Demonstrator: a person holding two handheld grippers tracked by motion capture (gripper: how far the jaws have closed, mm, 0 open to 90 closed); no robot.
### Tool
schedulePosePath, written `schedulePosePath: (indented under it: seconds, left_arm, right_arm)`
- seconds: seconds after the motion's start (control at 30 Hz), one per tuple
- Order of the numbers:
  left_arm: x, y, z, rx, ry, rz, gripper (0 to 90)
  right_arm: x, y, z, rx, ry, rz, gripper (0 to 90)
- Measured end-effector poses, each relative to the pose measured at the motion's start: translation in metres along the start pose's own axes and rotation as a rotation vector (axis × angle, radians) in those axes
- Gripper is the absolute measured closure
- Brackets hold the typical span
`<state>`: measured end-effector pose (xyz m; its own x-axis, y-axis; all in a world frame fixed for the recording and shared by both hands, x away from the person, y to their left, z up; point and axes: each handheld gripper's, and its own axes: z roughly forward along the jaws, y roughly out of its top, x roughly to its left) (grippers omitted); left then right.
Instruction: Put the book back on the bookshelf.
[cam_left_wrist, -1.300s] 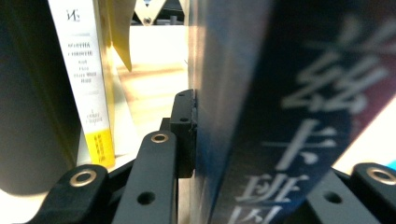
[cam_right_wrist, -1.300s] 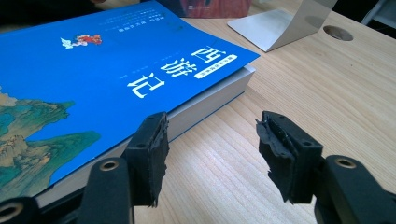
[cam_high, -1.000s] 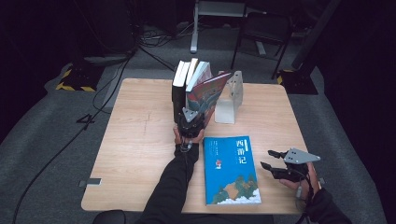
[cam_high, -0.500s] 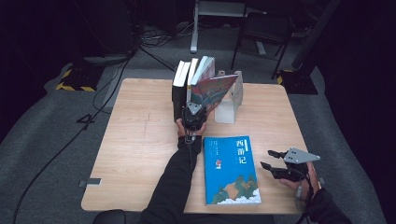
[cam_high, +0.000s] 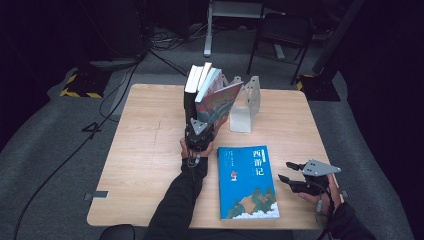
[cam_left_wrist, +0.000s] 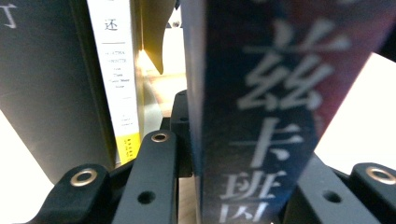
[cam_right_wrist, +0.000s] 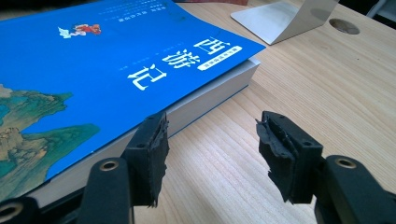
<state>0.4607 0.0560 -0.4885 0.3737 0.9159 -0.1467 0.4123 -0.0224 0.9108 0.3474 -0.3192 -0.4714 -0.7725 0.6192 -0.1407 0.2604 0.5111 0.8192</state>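
Where readable: blue book (cam_high: 248, 182) "西游记" (spine unclear).

The book (cam_left_wrist: 252, 116) clamped in my left gripper (cam_high: 200, 136) has a dark navy spine with pale characters and a painted cover of red and teal. Beside it stand a black book (cam_left_wrist: 46, 84) and a white-spined one (cam_left_wrist: 116, 70) with a yellow band. Near the worktop's (cam_high: 150, 150) front edge, pale wood-grained, lies my bright blue book (cam_high: 247, 182), white title characters, green-and-white landscape. My right gripper's (cam_right_wrist: 210, 140) pads are black.
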Motion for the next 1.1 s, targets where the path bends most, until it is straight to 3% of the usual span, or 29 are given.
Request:
schedulePosePath:
  seconds: [0.13,0.37,0.53,0.67,0.8,0.97,1.1]
  left_arm:
    - [0.000,0.001,0.002,-0.001,0.016,-0.067,74.0]
    - [-0.006,0.003,0.009,-0.004,0.031,-0.011,73.6]
    - [-0.012,0.013,0.029,0.001,0.049,-0.024,73.4]
    - [-0.014,0.019,0.043,0.010,0.068,-0.009,72.8]
    - [-0.011,0.022,0.048,0.014,0.078,-0.007,72.0]
    - [-0.010,0.025,0.052,0.024,0.099,0.057,70.6]
    - [-0.010,0.025,0.050,0.035,0.109,0.076,69.1]
  right_arm:
    - [0.002,0.001,0.001,0.006,0.005,-0.010,42.7]
    - [-0.002,-0.002,0.000,-0.001,0.001,0.009,42.7]
    - [0.001,0.000,0.002,0.003,0.004,0.000,42.7]
    - [0.001,-0.001,0.002,0.014,0.007,-0.012,42.7]
    - [-0.001,-0.002,0.001,0.008,0.004,0.000,42.6]
    - [-0.002,-0.002,0.000,0.005,0.001,0.005,42.6]
    - [0.000,-0.001,0.002,0.012,0.006,-0.002,42.5]
